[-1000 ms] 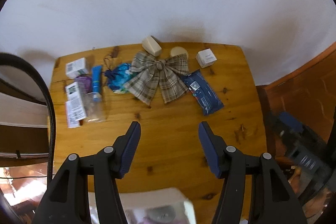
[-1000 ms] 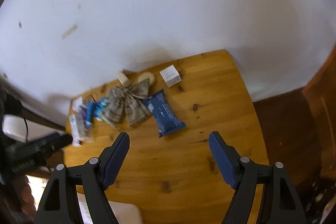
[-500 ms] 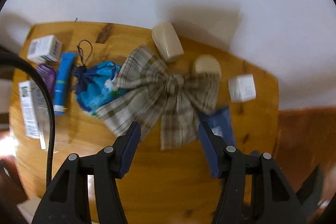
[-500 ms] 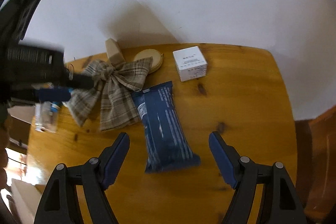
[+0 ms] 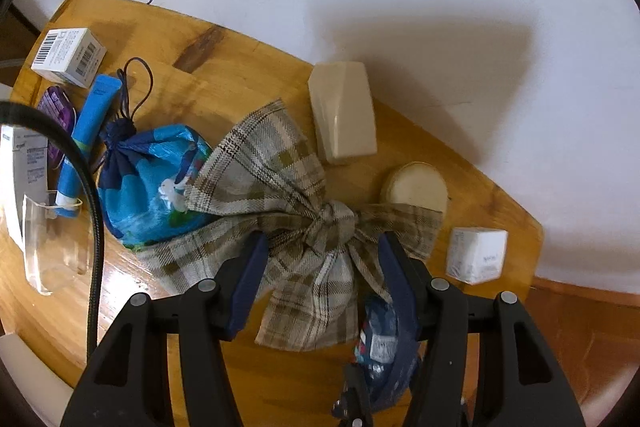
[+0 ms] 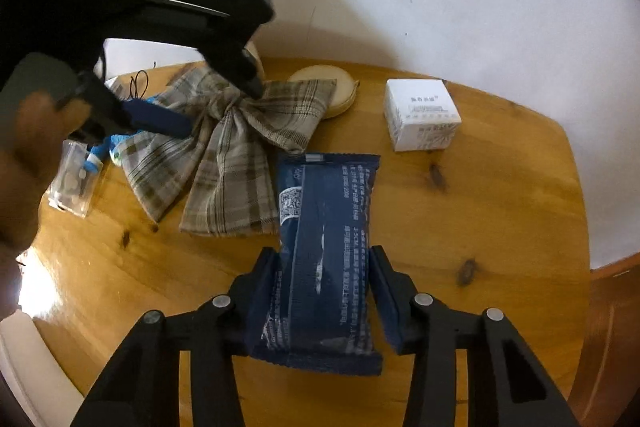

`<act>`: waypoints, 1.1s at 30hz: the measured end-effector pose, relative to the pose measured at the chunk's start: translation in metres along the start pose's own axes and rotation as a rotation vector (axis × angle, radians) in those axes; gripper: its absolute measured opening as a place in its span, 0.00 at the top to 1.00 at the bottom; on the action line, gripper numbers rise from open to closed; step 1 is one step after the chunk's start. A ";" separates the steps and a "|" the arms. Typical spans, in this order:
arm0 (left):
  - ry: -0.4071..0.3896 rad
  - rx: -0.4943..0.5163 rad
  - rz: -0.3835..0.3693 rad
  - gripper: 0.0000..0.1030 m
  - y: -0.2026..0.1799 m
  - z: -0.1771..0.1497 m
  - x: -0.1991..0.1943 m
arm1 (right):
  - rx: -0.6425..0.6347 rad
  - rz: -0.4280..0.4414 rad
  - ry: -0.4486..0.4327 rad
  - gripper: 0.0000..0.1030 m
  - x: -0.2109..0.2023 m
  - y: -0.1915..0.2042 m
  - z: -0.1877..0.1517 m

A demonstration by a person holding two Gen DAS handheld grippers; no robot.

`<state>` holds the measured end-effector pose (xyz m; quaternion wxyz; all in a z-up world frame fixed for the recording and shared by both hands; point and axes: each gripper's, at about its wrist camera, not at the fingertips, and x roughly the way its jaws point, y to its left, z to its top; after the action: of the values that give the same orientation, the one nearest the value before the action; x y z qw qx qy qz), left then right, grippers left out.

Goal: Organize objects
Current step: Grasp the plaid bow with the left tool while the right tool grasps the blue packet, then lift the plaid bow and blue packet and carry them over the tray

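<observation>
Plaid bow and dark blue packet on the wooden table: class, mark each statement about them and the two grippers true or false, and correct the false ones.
1. The right gripper has a finger on each side of the dark blue packet. True.
2. The left gripper is clamped shut on the white box. False: it is open, straddling the knot of the plaid bow; the box stands apart.
3. The plaid bow overlaps the edge of the round beige disc. True.
4. The blue drawstring pouch lies on the far right of the table. False: it lies left of the bow, partly under it.
</observation>
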<state>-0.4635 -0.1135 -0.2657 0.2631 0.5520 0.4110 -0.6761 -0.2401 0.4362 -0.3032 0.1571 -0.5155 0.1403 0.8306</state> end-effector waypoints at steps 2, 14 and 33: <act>-0.001 0.004 0.032 0.40 -0.002 0.000 0.006 | 0.000 0.004 0.006 0.56 -0.002 -0.001 -0.003; -0.015 0.078 0.085 0.64 -0.015 -0.007 0.012 | 0.120 0.116 0.033 0.58 -0.019 -0.018 -0.041; 0.015 0.225 0.035 0.75 0.018 -0.082 -0.084 | 0.199 0.203 -0.012 0.60 -0.109 -0.009 -0.076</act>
<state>-0.3840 -0.0622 -0.1941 0.2083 0.5902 0.3247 -0.7091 -0.1285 0.4020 -0.2385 0.1237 -0.4757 0.2723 0.8272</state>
